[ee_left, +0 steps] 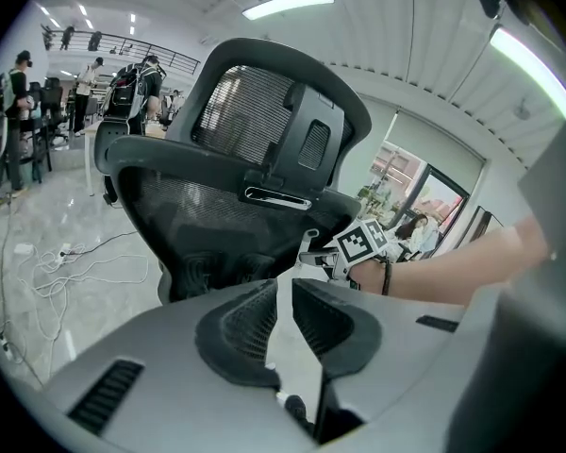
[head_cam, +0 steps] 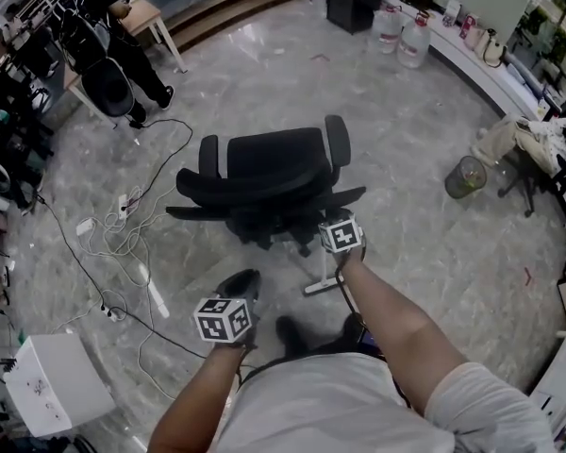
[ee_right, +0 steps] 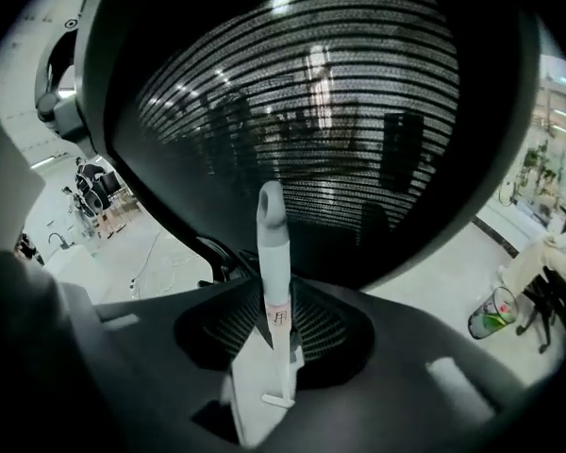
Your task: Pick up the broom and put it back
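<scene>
A black mesh office chair (head_cam: 264,173) stands right in front of me. A white broom (head_cam: 321,286) rests on the floor at the chair's right side. In the right gripper view its slim white handle (ee_right: 274,281) rises upright between my jaws, against the chair's mesh back (ee_right: 302,111). My right gripper (ee_right: 275,333) is open around the handle, with floor showing beside it. My left gripper (ee_left: 281,295) hangs lower left, a little open with nothing in it, facing the chair's back (ee_left: 255,159). The right gripper (ee_left: 344,253) shows beyond it.
White cables and a power strip (head_cam: 123,206) sprawl on the marble floor at the left. A white box (head_cam: 57,385) sits at the lower left. A clear bin (head_cam: 465,177) stands to the right, water bottles (head_cam: 401,31) at the back. A person (head_cam: 104,8) stands by the desks.
</scene>
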### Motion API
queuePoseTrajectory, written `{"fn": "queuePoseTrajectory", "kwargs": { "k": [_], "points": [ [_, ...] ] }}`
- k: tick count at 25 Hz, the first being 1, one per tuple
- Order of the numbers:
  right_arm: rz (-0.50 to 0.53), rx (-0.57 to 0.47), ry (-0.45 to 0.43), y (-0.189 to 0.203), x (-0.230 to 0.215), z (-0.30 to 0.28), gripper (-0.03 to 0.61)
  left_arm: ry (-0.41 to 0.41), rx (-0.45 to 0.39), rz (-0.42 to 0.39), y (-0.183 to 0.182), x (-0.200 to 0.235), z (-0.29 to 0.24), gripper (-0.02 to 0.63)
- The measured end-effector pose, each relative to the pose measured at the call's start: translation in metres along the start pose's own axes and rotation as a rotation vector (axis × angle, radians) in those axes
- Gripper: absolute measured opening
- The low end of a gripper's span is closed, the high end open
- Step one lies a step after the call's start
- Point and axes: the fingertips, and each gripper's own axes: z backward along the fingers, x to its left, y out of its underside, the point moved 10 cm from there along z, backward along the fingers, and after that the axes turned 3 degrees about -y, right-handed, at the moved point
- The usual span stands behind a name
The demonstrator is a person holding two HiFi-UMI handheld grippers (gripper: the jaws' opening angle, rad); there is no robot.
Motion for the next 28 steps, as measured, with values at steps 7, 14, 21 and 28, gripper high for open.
{"fn": "queuePoseTrajectory", "kwargs": {
  "k": [7,14,21,28],
  "points": [
    [-0.016,-0.036,0.022,-0.002,0.007,0.021,0.13,0.043,-0.007,-0.012,-0.005,0.001,-0.003,0.054],
    [0.064,-0.164,-0.078,-0.003,0.058,0.114,0.071,0.131,-0.072,-0.042,-0.017,-0.03,0.001,0.054],
    [0.122,-0.318,-0.227,-0.017,0.118,0.222,0.003,0.202,-0.173,-0.08,-0.042,-0.083,0.02,0.052],
    [0.139,-0.395,-0.239,-0.033,0.137,0.266,0.002,0.196,-0.253,-0.096,-0.056,-0.114,0.028,0.043]
  ]
}}
